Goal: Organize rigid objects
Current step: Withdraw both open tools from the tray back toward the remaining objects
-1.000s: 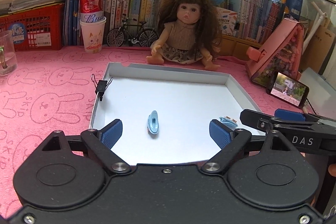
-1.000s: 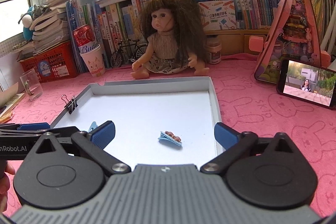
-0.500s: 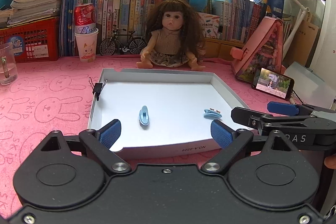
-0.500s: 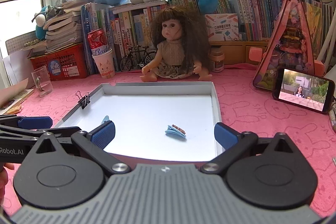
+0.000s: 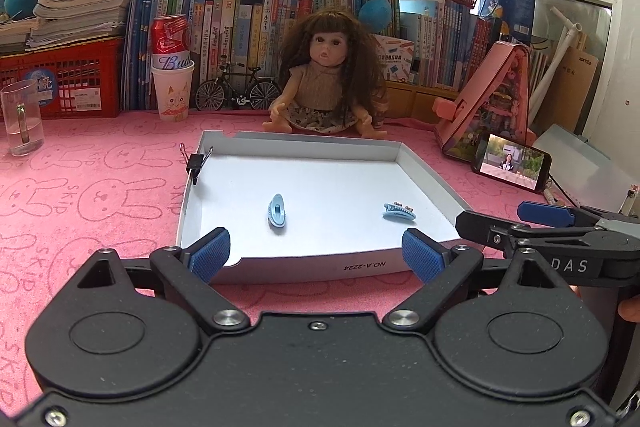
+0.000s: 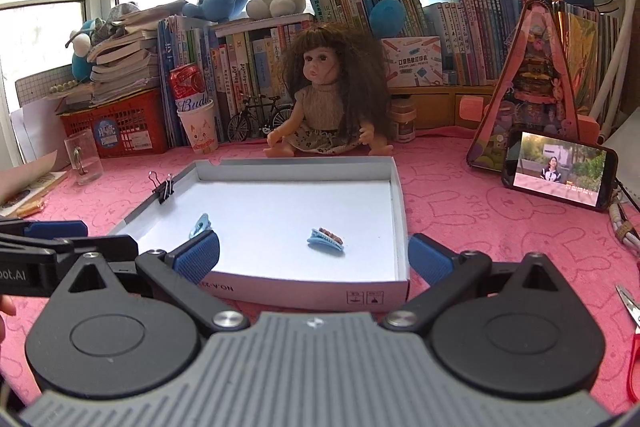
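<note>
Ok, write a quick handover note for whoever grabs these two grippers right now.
Left gripper: open, empty, short of the white tray.
Right gripper: open, empty, also at the tray's near edge.
In the tray: plain blue hair clip and decorated blue hair clip, apart. Black binder clip is clamped on the tray's left wall.
Done: both hair clips in the tray.
Left: unclear.

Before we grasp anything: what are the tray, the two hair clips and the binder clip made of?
Tray: looks like white cardboard, matte, with printed lettering on its folded front wall.
Plain hair clip: probably moulded plastic, pale blue, slight sheen.
Decorated hair clip: pale blue, likely plastic; brown trim on top, material unclear.
Binder clip: black body with thin wire handles, likely metal.
</note>
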`<action>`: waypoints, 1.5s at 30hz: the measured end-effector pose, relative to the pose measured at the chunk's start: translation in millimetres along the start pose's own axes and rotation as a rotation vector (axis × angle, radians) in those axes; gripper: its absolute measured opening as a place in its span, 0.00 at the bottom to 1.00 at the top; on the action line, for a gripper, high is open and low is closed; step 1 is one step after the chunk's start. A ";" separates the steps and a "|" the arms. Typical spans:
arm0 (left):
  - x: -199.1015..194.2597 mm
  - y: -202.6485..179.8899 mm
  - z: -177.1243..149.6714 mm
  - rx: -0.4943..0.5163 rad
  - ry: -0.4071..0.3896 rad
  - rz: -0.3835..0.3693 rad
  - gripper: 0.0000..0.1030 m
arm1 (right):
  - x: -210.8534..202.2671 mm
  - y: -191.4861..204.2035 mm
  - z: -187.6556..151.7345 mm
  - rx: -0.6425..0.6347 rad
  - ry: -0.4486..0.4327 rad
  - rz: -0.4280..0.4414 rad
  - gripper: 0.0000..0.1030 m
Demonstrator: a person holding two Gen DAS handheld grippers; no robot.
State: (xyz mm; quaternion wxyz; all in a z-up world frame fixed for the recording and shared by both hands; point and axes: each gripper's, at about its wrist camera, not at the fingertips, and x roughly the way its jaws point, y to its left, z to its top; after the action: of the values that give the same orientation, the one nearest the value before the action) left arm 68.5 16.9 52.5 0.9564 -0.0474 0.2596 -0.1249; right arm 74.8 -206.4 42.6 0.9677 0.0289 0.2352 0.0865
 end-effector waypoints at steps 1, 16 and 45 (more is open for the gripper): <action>-0.3 0.5 -1.7 -0.002 0.003 0.002 0.89 | -0.1 0.4 -2.4 -0.003 0.004 -0.003 1.00; -12.4 3.6 -21.6 0.014 -0.003 0.013 0.89 | -11.0 8.1 -22.4 -0.032 0.008 -0.018 1.00; -44.8 7.9 -66.5 0.048 0.005 0.039 0.89 | -49.8 14.7 -67.4 -0.045 -0.009 -0.065 1.00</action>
State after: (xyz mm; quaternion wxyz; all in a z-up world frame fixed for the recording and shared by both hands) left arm -0.9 34.7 15.8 0.9589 -0.0192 0.2600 -0.1124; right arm -2.0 -200.0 6.6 0.9714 0.0000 0.2298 0.0603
